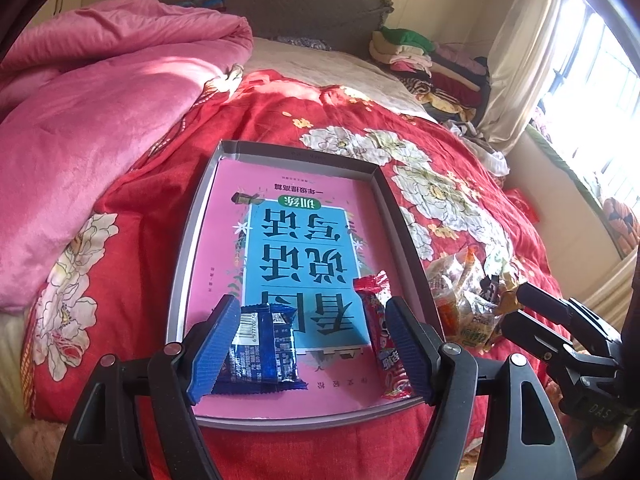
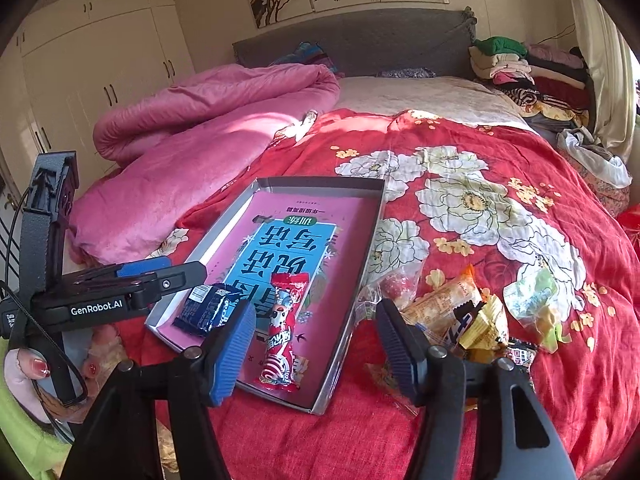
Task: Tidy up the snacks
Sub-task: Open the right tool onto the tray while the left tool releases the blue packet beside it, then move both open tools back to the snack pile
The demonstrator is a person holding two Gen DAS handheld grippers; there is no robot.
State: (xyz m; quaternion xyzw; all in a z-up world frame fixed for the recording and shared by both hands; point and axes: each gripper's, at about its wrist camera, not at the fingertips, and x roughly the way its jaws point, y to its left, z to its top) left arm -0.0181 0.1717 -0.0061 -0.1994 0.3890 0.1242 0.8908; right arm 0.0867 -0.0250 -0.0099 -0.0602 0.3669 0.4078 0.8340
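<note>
A shallow grey box [image 1: 394, 216] [image 2: 370, 220] lies on the red floral bedspread, lined with a pink and blue book. In it lie a dark blue snack packet [image 1: 264, 348] [image 2: 208, 308] and a red snack packet [image 1: 382, 328] [image 2: 282, 332]. My left gripper [image 1: 310, 344] is open over the box's near end, the blue packet next to its left finger. A pile of loose snacks [image 2: 468, 316] [image 1: 468, 300] lies right of the box. My right gripper [image 2: 316, 344] is open and empty above the box's right wall, left of the pile.
A pink quilt [image 1: 100, 92] [image 2: 208, 120] is bunched on the left of the bed. Folded clothes [image 1: 424, 60] [image 2: 528, 68] are stacked at the headboard on the right. White wardrobes [image 2: 92, 60] stand at the left.
</note>
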